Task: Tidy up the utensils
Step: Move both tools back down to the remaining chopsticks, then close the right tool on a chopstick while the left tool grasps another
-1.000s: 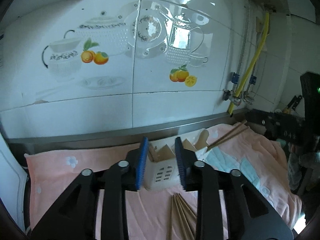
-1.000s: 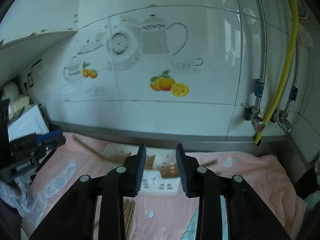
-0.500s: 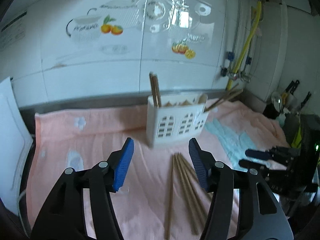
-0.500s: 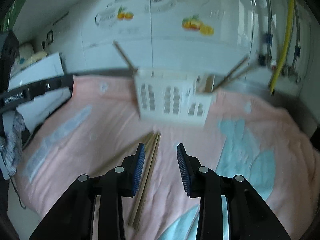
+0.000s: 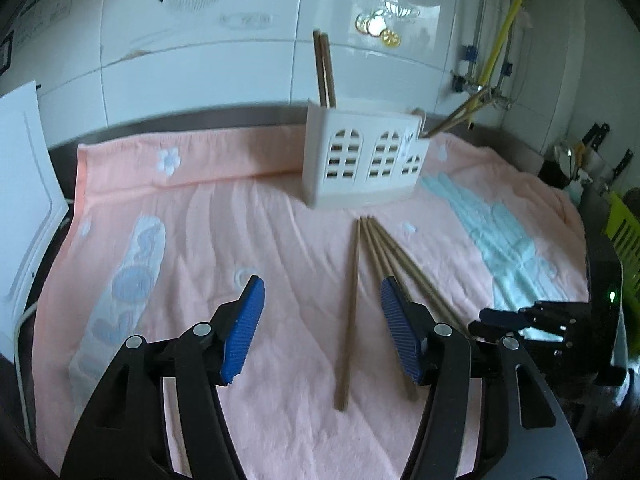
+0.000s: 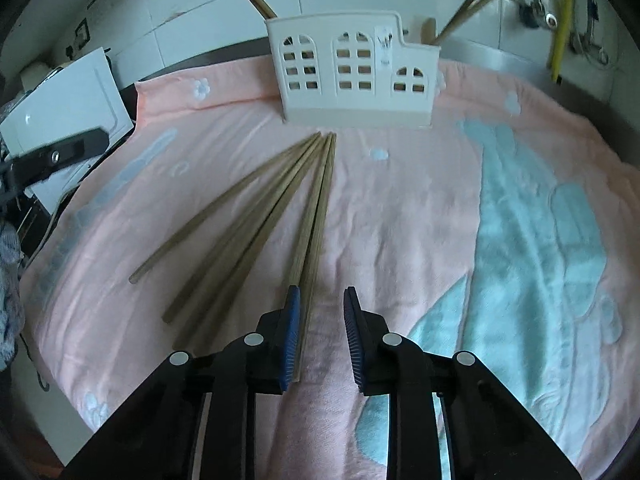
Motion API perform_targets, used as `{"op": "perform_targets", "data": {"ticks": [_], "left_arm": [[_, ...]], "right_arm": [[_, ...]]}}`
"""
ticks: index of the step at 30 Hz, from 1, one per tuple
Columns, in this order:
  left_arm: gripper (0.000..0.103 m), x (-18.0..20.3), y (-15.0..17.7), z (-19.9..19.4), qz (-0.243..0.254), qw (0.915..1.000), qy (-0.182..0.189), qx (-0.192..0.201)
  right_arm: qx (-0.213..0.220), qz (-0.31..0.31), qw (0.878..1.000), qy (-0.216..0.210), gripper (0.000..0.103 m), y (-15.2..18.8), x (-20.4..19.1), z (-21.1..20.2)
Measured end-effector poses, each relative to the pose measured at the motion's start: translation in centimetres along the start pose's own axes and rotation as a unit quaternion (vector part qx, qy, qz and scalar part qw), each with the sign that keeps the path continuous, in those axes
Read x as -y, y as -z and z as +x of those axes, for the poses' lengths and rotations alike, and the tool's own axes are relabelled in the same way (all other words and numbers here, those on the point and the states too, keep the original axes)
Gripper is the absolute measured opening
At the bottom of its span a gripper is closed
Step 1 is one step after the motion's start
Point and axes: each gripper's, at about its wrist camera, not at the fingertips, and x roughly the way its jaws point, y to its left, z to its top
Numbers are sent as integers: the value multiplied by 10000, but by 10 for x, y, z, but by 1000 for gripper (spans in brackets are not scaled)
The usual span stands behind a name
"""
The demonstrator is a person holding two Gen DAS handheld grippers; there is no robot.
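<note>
Several wooden chopsticks (image 6: 248, 216) fan out on the pink towel (image 6: 400, 200) in front of a white house-shaped holder (image 6: 352, 72). The holder has more chopsticks (image 5: 324, 68) standing in it. My right gripper (image 6: 322, 320) hangs low over the near ends of the rightmost pair (image 6: 316, 216). Its jaws are closing, and those ends lie between them against the left pad, unpinched. My left gripper (image 5: 322, 320) is opening wide over the towel, with one chopstick (image 5: 350, 312) lying between its pads, untouched. The right gripper (image 5: 520, 320) also shows in the left wrist view.
A white appliance (image 6: 72, 100) stands off the towel's left edge. The tiled wall and a steel ledge run behind the holder, with a yellow hose (image 5: 504, 28) and pipes at the back right. A green basket (image 5: 624, 232) sits far right.
Both grippers have dropped from facing the wall to low over the towel and chopsticks. The left jaws have spread wide; the right jaws have narrowed around the chopstick ends.
</note>
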Motion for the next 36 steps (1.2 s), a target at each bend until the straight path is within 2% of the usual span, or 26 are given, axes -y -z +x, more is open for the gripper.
{"op": "perform_targets", "data": {"ticks": [5,18,28,36], "left_arm": [[60,-1,14,7,32,9998,-94,-176],[58,0,46,23,38,9981,-42,-618],[39,17,51,41,258,9961,176,-823],[32,25,46,62,307,9947,254,-948]], "right_arm": [[-44,22,10000,-38,16,2,-3,3],[-100,-2,9999,32,14,-2,-8,15],[-85,33,9999,116,7,-2,-4,14],[-36,87,9999,125,7,1,1,8]]}}
